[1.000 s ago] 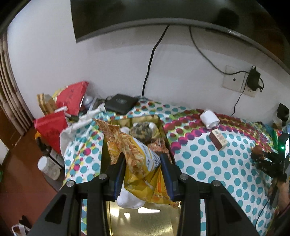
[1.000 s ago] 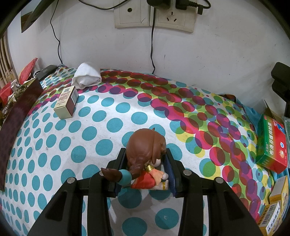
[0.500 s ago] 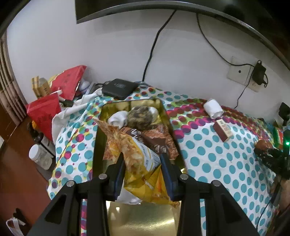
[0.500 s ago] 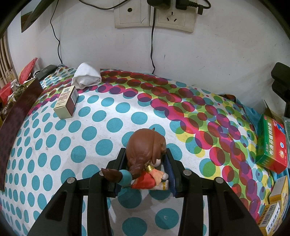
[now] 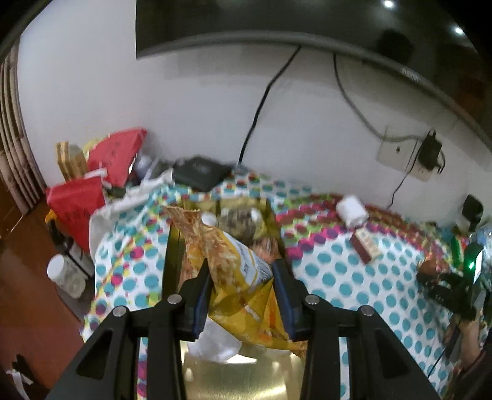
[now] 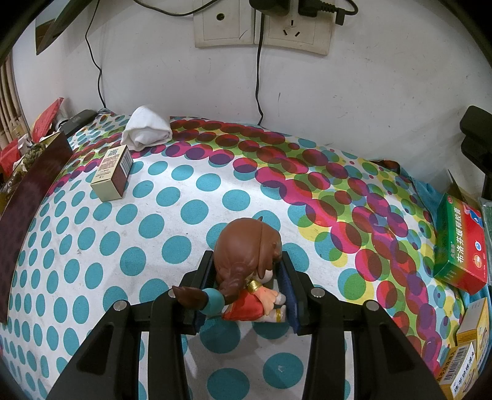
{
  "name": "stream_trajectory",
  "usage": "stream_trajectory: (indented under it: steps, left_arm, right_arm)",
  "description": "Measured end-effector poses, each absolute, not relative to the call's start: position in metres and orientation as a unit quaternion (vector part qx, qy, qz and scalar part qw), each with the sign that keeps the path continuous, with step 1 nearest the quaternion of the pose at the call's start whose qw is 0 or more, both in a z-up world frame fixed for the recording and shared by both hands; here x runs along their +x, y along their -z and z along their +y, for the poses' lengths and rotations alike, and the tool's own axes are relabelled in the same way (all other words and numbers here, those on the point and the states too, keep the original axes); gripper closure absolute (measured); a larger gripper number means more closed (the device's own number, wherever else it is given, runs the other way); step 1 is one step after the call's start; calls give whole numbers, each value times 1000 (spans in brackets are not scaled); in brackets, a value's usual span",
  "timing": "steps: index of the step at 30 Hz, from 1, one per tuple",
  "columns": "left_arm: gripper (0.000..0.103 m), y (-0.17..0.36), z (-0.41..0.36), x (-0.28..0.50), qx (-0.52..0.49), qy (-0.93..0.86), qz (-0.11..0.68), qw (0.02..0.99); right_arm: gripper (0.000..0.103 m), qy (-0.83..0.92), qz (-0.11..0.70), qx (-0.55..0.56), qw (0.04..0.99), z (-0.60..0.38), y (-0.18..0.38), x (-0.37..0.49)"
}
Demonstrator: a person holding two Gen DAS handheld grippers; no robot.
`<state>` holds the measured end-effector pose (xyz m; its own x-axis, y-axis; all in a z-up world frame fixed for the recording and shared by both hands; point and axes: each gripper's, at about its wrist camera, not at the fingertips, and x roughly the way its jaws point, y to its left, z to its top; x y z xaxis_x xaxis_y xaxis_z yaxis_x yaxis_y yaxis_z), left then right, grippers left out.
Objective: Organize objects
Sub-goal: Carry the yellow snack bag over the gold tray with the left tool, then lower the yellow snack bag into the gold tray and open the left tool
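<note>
My left gripper [image 5: 241, 274] is shut on a crumpled yellow snack bag [image 5: 236, 270], held above an open gold tin box [image 5: 172, 246] that holds several wrapped snacks. My right gripper [image 6: 246, 264] is shut on a small brown-haired figurine in a red dress [image 6: 246, 264], which rests low over the dotted tablecloth [image 6: 92, 240]. The right gripper also shows at the far right of the left wrist view, as a black frame [image 5: 446, 289] with the figurine in it. A small brown and cream carton [image 6: 112, 172] and a rolled white cloth [image 6: 147, 132] lie on the cloth behind the figurine.
Red bags [image 5: 113, 157], a black set-top box [image 5: 200, 172] and white bottles [image 5: 64, 274] crowd the table's left end. A green and red medicine box [image 6: 461, 243] and more cartons [image 6: 467, 354] sit at the right. Wall sockets [image 6: 261, 27] with cables hang behind.
The left wrist view has swung: the tin box and the left-end clutter shifted in the picture and it is now blurred. The bag stays gripped. The right gripper and figurine have not moved.
</note>
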<state>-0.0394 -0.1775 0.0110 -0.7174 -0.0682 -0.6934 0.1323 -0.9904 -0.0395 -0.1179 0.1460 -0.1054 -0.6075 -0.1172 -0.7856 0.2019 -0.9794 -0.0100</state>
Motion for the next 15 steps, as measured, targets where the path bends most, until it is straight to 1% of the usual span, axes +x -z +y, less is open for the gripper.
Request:
stream_trajectory:
  steps: [5, 12, 15]
  left_arm:
    - [65, -26, -177, -62, 355, 932, 48, 50]
    - [65, -8, -180, -88, 358, 930, 61, 49]
    - [65, -9, -185, -90, 354, 931, 73, 50]
  right_arm:
    - [65, 895, 49, 434, 88, 148, 105, -118]
    - [65, 895, 49, 434, 88, 144, 106, -118]
    - [65, 895, 48, 434, 88, 144, 106, -119]
